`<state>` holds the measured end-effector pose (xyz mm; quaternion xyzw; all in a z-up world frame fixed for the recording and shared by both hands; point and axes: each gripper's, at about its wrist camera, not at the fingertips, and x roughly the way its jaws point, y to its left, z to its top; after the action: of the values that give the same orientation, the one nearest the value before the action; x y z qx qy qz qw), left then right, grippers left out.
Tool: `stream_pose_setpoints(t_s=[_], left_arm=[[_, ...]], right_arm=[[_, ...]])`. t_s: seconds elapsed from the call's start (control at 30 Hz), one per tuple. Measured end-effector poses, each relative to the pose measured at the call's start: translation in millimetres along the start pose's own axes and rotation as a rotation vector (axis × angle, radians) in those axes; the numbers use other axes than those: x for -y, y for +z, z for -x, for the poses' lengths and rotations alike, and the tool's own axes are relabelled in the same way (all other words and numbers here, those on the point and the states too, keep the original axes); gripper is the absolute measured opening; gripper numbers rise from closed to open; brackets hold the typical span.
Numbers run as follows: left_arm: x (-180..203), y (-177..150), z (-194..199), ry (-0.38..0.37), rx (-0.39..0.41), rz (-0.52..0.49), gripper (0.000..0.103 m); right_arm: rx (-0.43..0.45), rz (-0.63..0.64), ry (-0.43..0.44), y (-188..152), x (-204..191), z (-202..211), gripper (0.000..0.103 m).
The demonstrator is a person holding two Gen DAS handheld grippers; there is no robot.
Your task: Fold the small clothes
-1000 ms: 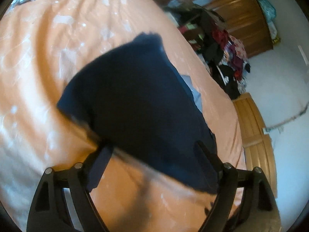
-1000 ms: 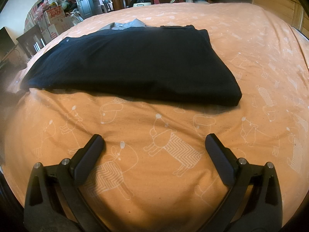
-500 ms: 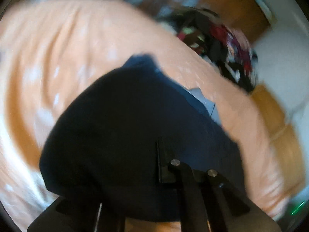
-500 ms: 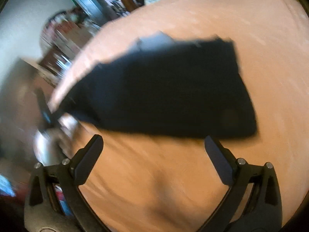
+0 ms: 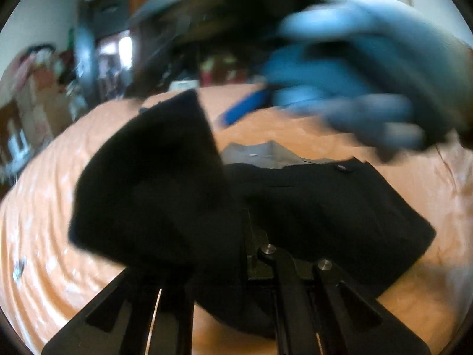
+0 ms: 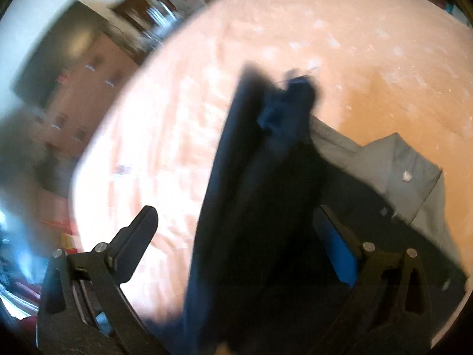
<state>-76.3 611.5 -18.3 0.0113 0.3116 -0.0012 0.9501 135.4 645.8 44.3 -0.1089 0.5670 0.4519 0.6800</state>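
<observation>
Done so far: the dark cloth (image 5: 325, 207) is already a flat, folded block on the orange bed (image 5: 44, 222), and you have one end of it picked up.

Left to do: lay that raised end over the flat part and press it down (my guess, as the flap is not down yet).

Left gripper (image 5: 248, 248): its fingers are close together and pinch the cloth, which bunches up just ahead and to its left.

Right gripper (image 6: 236, 236): its fingers stand wide apart with cloth hanging between them; they hold nothing that you can see.

Where the cloth is: right in front of both tools, partly on the bed, partly in the air.

Which way it points: in the left view the flat part runs side to side, right of your tool. The raised flap stands up (blurry, so its edge is hard to see).

Grey cloth (image 6: 408, 162): peeks out at the far side of the dark one.
</observation>
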Motion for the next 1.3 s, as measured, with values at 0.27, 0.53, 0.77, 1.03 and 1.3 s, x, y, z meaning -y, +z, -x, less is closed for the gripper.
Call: stream_pose_setpoints(t_s=[0.27, 0.53, 0.77, 1.03, 1.3], left_arm=[[51, 15, -25, -0.138, -0.049, -0.078, 0.006], [196, 26, -67, -0.39, -0.136, -0.345, 0.014], [237, 19, -112, -0.415, -0.225, -0.387, 0.018], [268, -4, -122, -0.404, -0.256, -0.439, 0.032], [235, 3, -59, -0.427, -0.185, -0.335, 0.034]], right_arm=[[0.235, -0.204, 0.023, -109, 109, 37, 0.011], [0.324, -0.478, 0.164, -251, 240, 79, 0.011], [0.386, -0.561, 0.323, -278, 289, 59, 0.011], [0.36, -0.617, 0.421, -282, 295, 60, 0.02], [0.228, -0.584, 0.387, -336, 259, 90, 0.044]])
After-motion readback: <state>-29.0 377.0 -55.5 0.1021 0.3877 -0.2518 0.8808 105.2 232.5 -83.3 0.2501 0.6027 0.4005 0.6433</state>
